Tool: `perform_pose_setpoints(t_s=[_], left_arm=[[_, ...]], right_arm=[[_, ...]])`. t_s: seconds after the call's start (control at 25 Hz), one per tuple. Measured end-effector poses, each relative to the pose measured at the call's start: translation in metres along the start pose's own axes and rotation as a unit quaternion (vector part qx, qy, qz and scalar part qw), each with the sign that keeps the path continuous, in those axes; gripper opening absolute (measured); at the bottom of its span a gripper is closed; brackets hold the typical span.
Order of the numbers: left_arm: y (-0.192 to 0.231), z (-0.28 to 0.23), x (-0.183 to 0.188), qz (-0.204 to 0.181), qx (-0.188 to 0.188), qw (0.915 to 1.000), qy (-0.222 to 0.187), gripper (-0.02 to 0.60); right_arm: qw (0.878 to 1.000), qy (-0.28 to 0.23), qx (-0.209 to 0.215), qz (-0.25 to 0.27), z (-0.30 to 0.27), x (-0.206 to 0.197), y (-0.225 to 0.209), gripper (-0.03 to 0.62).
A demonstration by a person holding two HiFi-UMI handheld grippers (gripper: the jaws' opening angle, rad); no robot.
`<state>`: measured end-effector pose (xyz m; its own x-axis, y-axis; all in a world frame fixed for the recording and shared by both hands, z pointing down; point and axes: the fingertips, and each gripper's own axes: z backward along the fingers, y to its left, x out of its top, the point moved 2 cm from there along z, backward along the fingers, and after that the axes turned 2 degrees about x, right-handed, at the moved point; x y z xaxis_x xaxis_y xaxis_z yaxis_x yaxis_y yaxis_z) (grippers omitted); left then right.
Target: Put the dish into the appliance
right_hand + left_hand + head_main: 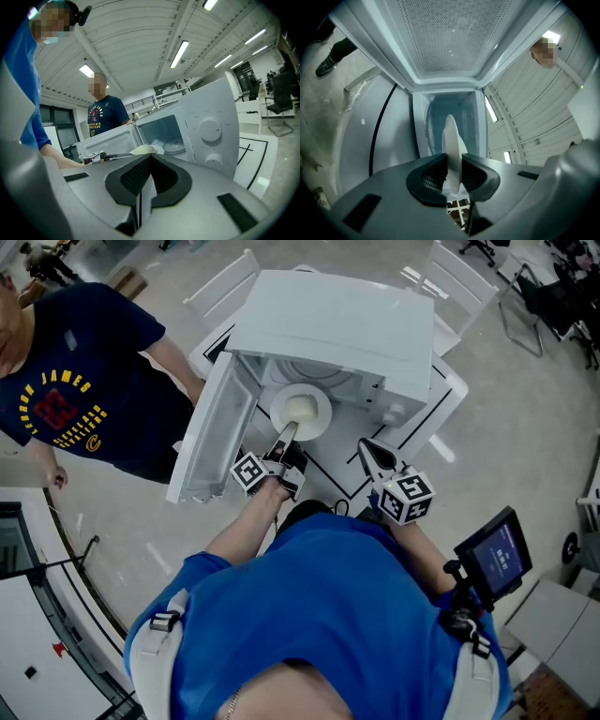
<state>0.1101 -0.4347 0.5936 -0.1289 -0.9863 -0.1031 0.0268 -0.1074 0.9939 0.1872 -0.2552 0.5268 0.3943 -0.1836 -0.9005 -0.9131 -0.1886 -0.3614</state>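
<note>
We see a pale, glossy floor (122, 521) filling the left of the head view, white chairs (450, 277) along its top edge and a black office chair (553, 296) at upper right. In the right gripper view, strip lights (179, 53) (all lit) cross a ribbed white ceiling (140, 28).

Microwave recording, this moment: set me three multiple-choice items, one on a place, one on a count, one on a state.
1. Where is the dish? A on the floor; B at the microwave opening; C on the microwave's roof.
2. How many knobs does the microwave have? A one; B two; C four.
3. How is the right claw? A shut, empty; B shut on the dish; C wide open.
Answers: 1 B, the left claw holds it at the cavity mouth; 2 B, two round knobs sit one above the other on the panel; 3 A, its jaws meet with nothing between.
</note>
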Motion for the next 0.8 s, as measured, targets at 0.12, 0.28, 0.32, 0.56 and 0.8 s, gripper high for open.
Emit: perform_pose_setpoints(t_s=[0.12, 0.28, 0.32, 0.56, 0.8], left_arm=[[0.007, -0.013, 0.006, 0.005, 0.002, 1.0, 0.004, 0.066], [0.023, -0.023, 0.013, 0.004, 0.021, 0.9997, 0.008, 0.066], [0.026, -0.025, 0.014, 0.005, 0.026, 0.9996, 0.009, 0.066], [0.033, -0.039, 0.02, 0.007, 0.035, 0.9993, 0.012, 0.066], [0.033, -0.051, 0.022, 0.019, 0.033, 0.9992, 0.009, 0.066]], right_arm=[[1.0, -0.001, -0.011, -0.004, -0.003, 0.0, -0.005, 0.001], [1.0, -0.003, -0.02, -0.009, -0.005, -0.001, -0.009, 0.001], [1.0, -0.003, -0.021, -0.009, -0.005, -0.001, -0.009, 0.002], [1.0, -0.002, -0.029, -0.012, -0.007, 0.001, -0.012, 0.002], [0.999, 0.0, -0.035, -0.014, -0.006, 0.002, -0.013, 0.002]])
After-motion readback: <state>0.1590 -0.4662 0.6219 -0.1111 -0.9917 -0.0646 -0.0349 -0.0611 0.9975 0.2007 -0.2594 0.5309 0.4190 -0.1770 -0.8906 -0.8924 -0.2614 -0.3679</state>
